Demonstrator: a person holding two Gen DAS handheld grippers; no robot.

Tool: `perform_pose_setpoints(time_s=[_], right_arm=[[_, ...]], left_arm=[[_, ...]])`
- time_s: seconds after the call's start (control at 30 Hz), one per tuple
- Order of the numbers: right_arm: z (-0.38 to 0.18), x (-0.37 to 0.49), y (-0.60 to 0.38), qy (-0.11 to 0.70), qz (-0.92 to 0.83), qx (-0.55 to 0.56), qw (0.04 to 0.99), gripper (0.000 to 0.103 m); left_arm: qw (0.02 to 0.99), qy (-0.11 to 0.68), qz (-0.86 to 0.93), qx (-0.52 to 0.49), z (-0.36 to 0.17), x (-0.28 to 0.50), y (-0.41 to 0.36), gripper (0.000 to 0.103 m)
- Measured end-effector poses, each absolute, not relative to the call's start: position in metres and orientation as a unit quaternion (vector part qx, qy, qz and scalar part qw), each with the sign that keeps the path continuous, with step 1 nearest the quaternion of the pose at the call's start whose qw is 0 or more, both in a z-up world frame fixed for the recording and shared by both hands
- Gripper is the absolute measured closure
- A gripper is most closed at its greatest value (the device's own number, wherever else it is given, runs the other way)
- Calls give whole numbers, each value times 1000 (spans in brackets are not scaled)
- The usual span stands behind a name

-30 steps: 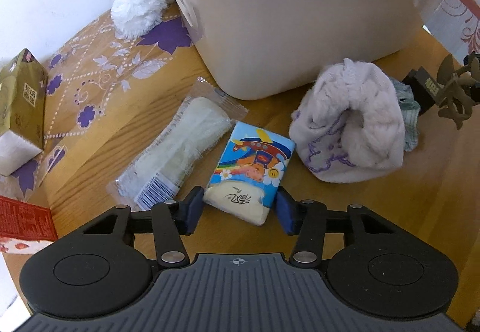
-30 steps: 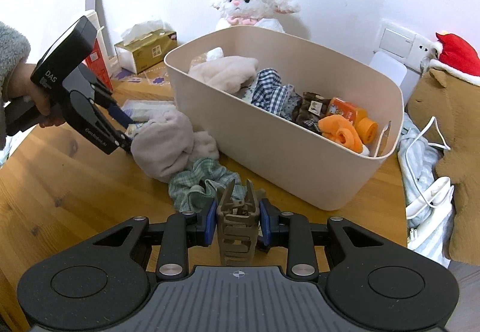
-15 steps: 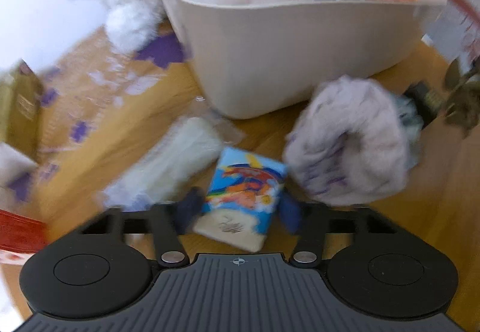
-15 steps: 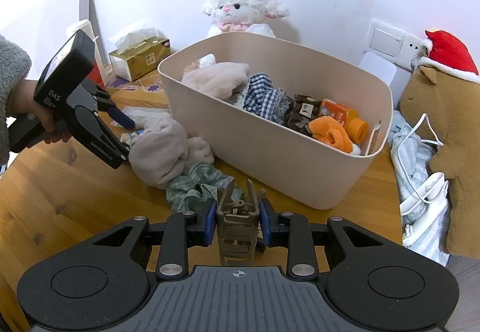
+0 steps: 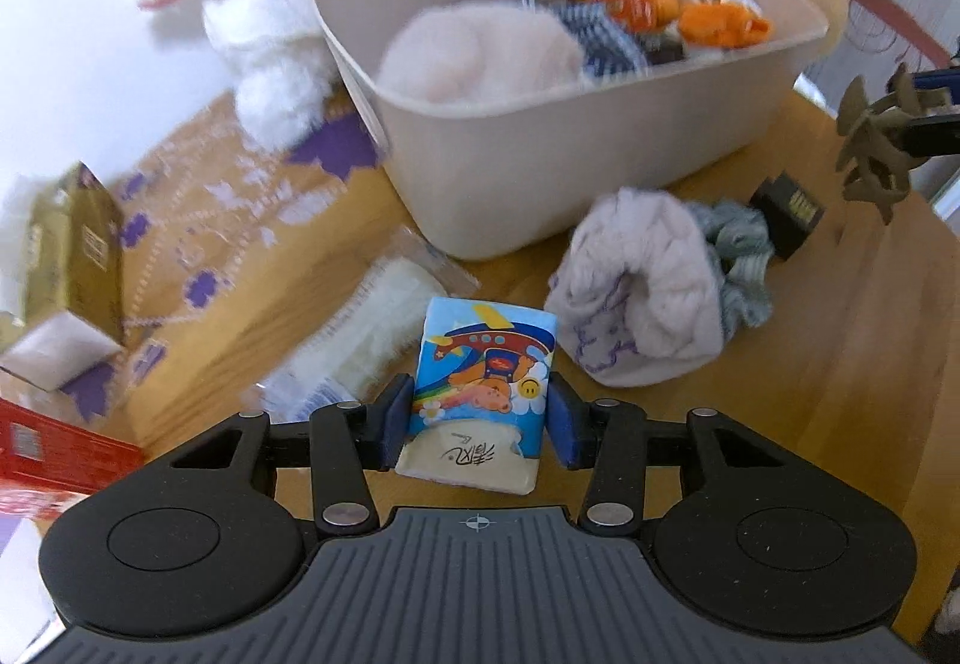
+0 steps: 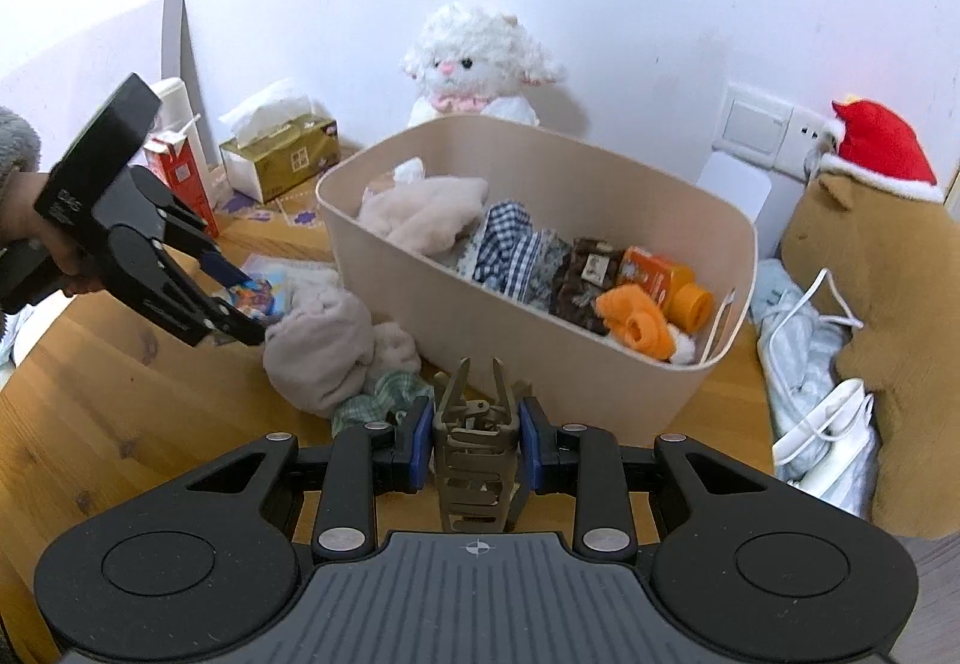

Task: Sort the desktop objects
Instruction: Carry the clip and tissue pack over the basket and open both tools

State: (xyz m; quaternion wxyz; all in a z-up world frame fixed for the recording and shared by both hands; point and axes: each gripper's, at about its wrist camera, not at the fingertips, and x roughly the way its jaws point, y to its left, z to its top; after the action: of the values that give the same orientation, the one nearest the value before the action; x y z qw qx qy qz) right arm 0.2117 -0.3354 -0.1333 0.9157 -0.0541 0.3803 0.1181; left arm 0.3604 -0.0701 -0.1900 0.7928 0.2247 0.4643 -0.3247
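Tissue pack (image 5: 483, 382) lifted; underside hidden (left gripper (image 5: 480, 424) clamps it).

Home, prob. a bedroom or living rm: wooden tabletop (image 6: 90, 424) against a white wall w/ a wall switch (image 6: 759, 129). Behind the beige bin (image 6: 540, 364) sits a plush lamb (image 6: 474, 63); left of it a tissue box (image 6: 282, 159).
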Motion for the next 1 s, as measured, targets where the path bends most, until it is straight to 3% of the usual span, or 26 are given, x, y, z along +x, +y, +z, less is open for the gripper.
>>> perform_pose_setpoints(time_s=[0.57, 1.0], right_arm=[[-90, 221, -348, 325, 117, -74, 936, 75], [-61, 250, -372, 292, 102, -90, 947, 75]], left_arm=[[838, 380, -346, 184, -96, 356, -79, 56], [854, 338, -355, 178, -68, 365, -139, 56]])
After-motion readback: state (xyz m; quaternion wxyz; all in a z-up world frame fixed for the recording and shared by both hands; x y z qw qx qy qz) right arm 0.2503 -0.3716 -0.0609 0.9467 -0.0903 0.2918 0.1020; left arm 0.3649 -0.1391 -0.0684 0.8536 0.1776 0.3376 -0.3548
